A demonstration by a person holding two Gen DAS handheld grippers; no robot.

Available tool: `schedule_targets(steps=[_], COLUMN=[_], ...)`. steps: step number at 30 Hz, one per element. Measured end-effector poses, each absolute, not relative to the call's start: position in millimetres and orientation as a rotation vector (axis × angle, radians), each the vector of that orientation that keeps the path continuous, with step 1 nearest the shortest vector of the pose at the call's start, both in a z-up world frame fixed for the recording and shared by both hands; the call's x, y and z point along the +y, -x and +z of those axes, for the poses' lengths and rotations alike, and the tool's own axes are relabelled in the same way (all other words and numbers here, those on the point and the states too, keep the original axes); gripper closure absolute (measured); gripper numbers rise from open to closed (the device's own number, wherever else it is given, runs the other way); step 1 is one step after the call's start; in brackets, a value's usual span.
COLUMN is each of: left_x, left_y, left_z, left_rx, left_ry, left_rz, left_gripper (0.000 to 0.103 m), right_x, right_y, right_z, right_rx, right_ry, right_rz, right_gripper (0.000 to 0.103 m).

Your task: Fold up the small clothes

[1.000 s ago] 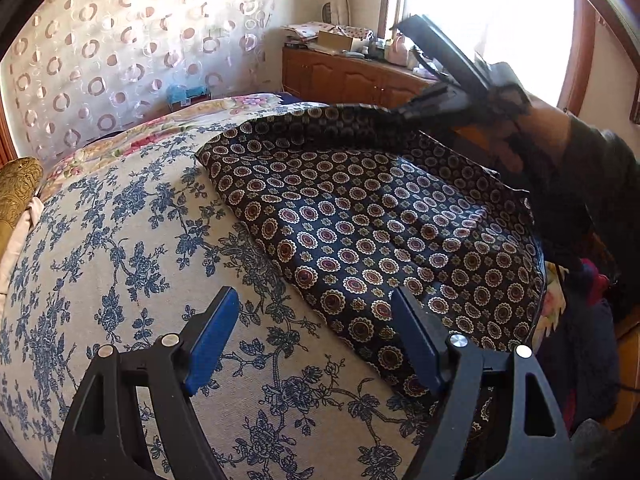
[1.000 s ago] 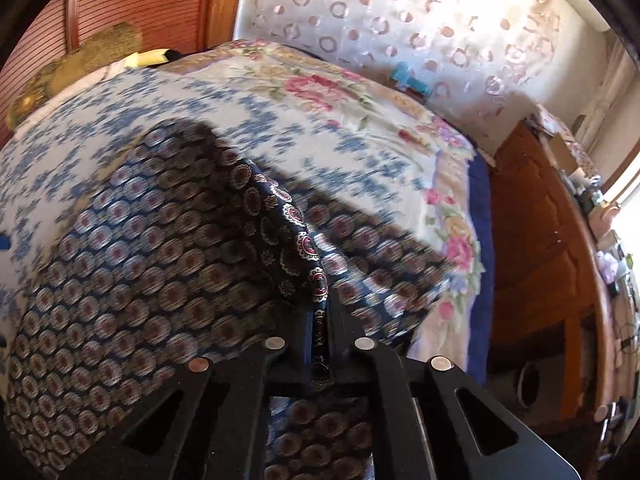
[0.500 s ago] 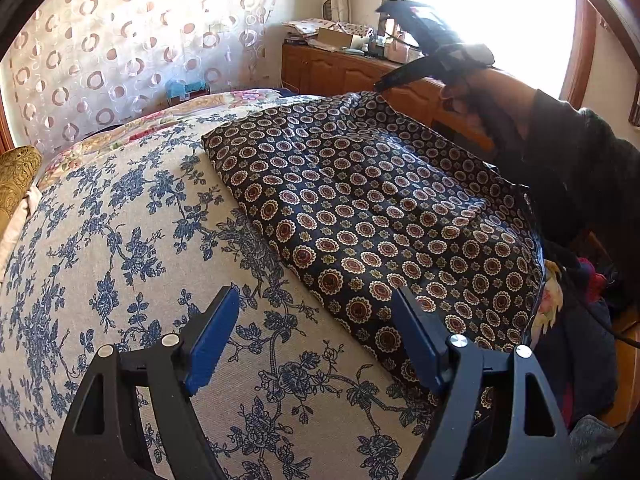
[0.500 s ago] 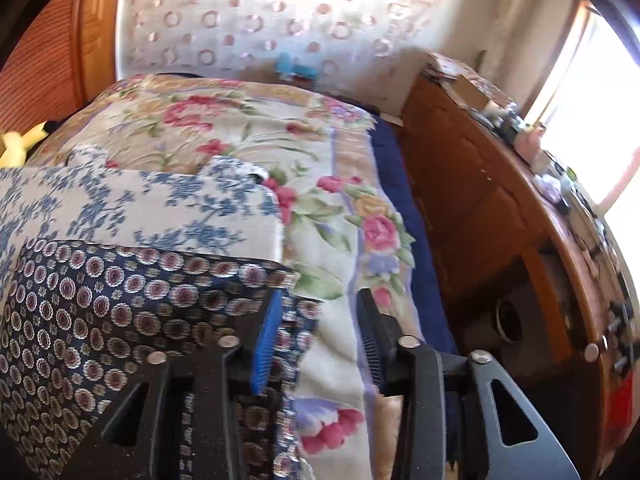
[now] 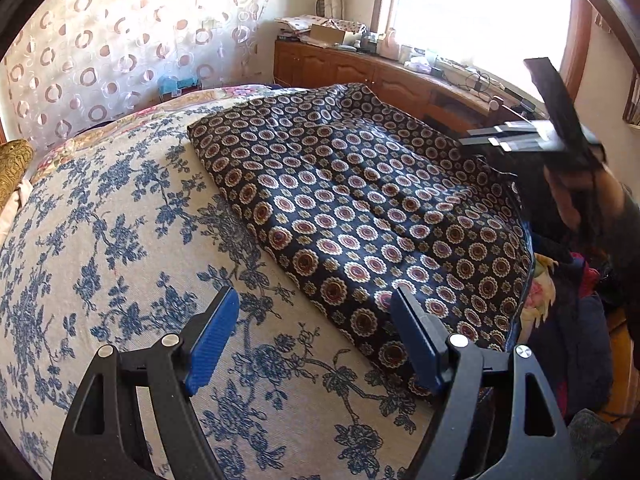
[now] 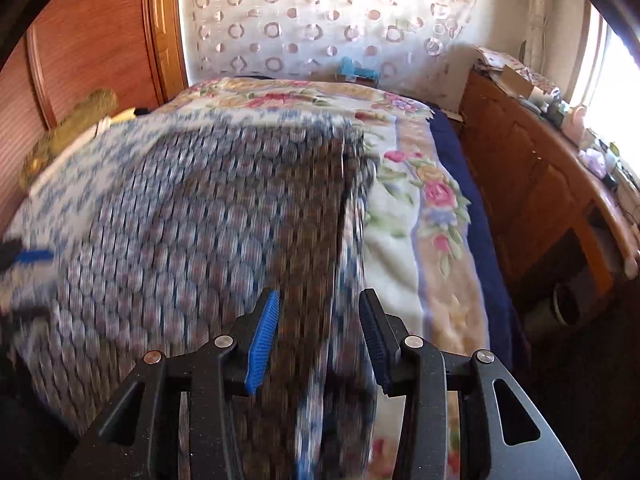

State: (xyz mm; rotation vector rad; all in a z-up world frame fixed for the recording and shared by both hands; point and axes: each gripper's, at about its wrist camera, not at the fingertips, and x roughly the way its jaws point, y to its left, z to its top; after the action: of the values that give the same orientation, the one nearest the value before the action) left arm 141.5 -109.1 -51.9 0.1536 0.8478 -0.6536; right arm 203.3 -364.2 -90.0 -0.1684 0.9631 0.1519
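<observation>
The right gripper (image 6: 316, 340) has let go of the patterned cloth (image 5: 360, 216) and swung back toward its 3 o'clock edge, jaws apart and empty. The cloth lies spread flat on the bed (image 5: 120, 240), ready for folding. The left gripper (image 5: 316, 332) hovers released at its 6 o'clock corner.

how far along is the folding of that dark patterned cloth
Done: the dark patterned cloth lies doubled and flat on the blue floral bedcover. In hand: nothing; the left gripper and right gripper are both open. Left: probably another fold, though that is a guess.
</observation>
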Motion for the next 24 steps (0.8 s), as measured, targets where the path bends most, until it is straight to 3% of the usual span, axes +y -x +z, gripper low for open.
schedule_targets(steps=[4, 7, 15, 16, 20, 24], left_x=[-113, -115, -113, -114, -114, -113], left_y=[-136, -133, -122, -120, -111, -103], left_z=[-55, -57, -63, -64, -64, -60], left_rx=[0.854, 0.862, 0.888, 0.891, 0.889, 0.871], left_ry=[-0.162, -0.167, -0.154, -0.152, -0.152, -0.148], left_rz=[-0.661, -0.667, -0.690, -0.694, -0.701, -0.703], left_gripper=[0.024, 0.024, 0.024, 0.024, 0.024, 0.024], right_x=[-380, -387, -400, -399, -405, -410], right_y=[-182, -170, -148, -143, -137, -135], right_z=[-94, -102, -101, -99, -101, -123], right_rx=[0.960, 0.961, 0.906, 0.897, 0.867, 0.894], right_ry=[0.129, 0.134, 0.057, 0.052, -0.013, -0.080], right_rz=[0.147, 0.147, 0.101, 0.087, 0.057, 0.025], right_gripper=[0.062, 0.099, 0.099, 0.096, 0.058, 0.053])
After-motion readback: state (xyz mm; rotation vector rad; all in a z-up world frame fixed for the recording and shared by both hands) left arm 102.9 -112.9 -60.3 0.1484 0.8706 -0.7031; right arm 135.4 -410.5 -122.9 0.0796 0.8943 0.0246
